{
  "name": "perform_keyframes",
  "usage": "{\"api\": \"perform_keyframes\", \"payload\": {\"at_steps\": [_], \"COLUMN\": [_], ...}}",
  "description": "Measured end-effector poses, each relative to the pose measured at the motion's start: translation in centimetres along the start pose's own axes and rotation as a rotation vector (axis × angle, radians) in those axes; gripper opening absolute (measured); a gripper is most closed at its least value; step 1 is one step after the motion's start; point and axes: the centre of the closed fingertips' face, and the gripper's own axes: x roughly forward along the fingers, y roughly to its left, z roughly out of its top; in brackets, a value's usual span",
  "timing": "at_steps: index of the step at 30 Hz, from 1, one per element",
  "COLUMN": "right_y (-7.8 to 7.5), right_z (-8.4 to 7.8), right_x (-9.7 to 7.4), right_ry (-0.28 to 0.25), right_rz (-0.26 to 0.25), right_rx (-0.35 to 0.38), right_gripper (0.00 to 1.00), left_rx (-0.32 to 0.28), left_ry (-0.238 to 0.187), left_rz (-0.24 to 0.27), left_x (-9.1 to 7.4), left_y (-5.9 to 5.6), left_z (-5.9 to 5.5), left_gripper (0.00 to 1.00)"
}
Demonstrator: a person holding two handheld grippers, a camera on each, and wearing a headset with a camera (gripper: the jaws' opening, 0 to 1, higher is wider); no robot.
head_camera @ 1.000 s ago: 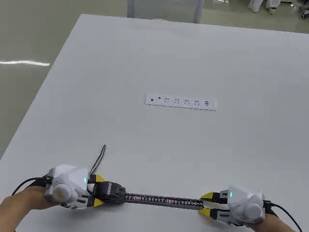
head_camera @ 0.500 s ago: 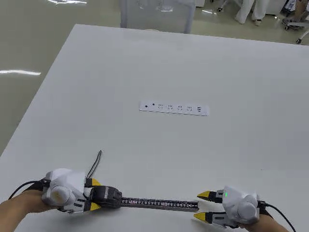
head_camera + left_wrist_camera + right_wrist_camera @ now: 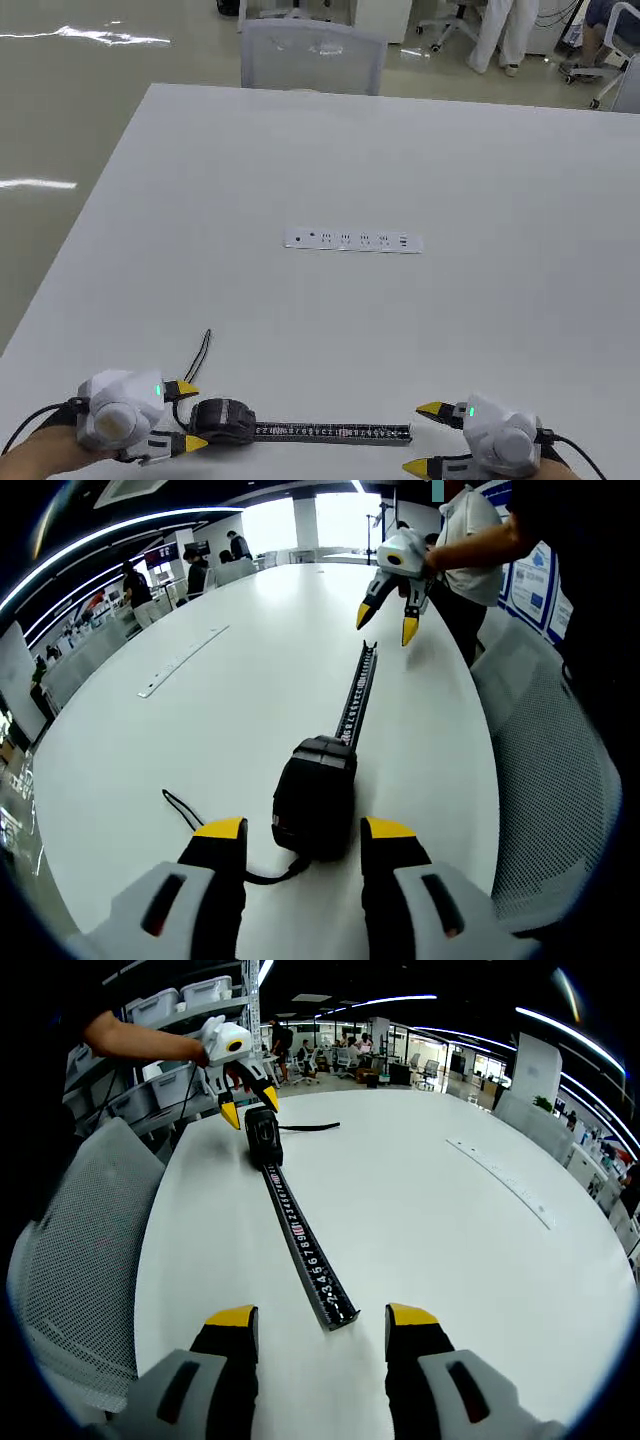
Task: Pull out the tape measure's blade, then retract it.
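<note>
Bright, even overhead light washes the white tabletop [image 3: 300, 150]; the tape measure [image 3: 315, 795] casts only a faint, soft shadow. Glare streaks the floor [image 3: 100, 36] in the head view. Both gripper views bow strongly at their edges.

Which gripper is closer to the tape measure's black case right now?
Left. The left gripper sits just behind the case, jaws open; the right gripper is beyond the far tip of the blade.

right tool [image 3: 422, 437] cropped, power strip [image 3: 353, 240] markings unreadable
</note>
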Motion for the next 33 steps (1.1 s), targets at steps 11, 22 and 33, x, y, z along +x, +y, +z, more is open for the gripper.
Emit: {"api": "perform_keyframes", "payload": {"at_steps": [11,22,33], "right_y": [0.6,2.0,3.6], "right_z": [-0.1,-0.1,0.9], "right_x": [-1.6,-2.8,-4.4], "right_ry": [0.003,-0.031,-0.061], "right_rz": [-0.089,-0.184,-0.256], "right_rx": [0.085,0.199,0.255], "right_gripper": [0.63,0.74,0.82], "left_rx": [-0.118,-0.214,-0.297], "left_ry": [-0.038,-0.065,-0.102], "left_rz": [0.121,0.205,0.272], "left_x": [-1.4,-2.5,-3.5], "left_y": [-0.7,-2.7,-4.6], "left_z": [0.0,0.0,1.0], "left_gripper": [0.52,0.59,0.68]}}
